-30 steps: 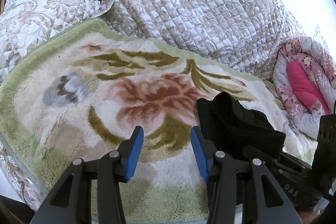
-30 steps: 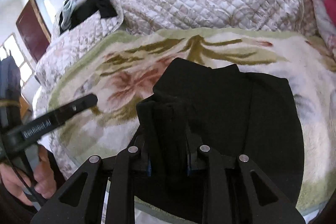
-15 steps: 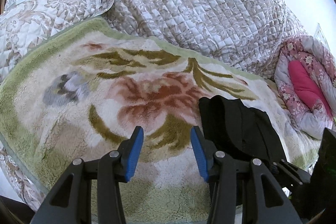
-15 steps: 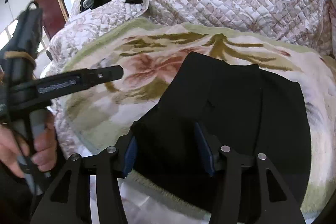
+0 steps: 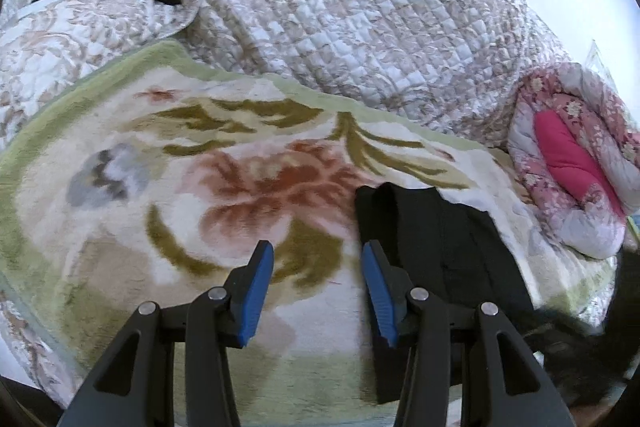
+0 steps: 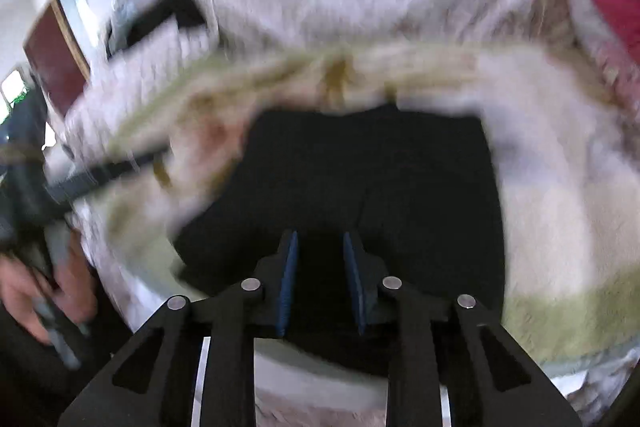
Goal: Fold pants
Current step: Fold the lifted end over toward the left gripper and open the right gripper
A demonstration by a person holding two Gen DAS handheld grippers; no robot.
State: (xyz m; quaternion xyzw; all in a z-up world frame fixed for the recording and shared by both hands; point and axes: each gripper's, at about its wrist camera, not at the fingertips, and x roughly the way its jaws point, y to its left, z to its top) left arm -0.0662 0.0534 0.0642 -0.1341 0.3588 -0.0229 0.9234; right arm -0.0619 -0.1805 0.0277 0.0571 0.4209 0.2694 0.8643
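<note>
Gone from between the right-hand gripper's blue pads since a second ago: the bunched black fold once clamped there. Now lying flat as a folded black fabric pants bundle on the cream, green-bordered floral plush blanket spread over the bed, near that blanket's front edge. Right jaws closing, standing a narrow gap apart just above the bundle's near hem; dark cloth visible behind the gap, but heavily blurred, so cannot tell whether any fabric is pinched. Left-hand gripper holding its place over bare blanket, jaws roughly half apart and empty.

Seen from the left wrist, pants lying to the right of the jaws, just beside the right blue pad, long axis running away from the camera toward the quilted beige floral bedspread. Seen from the right wrist, bundle straight ahead and beneath the jaws. Right hand therefore nearer and better placed for a pinch on the near hem; left would need a sideways shift to reach the bundle's left edge. Rolled pink floral quilt well apart at far right, likely no obstacle.
</note>
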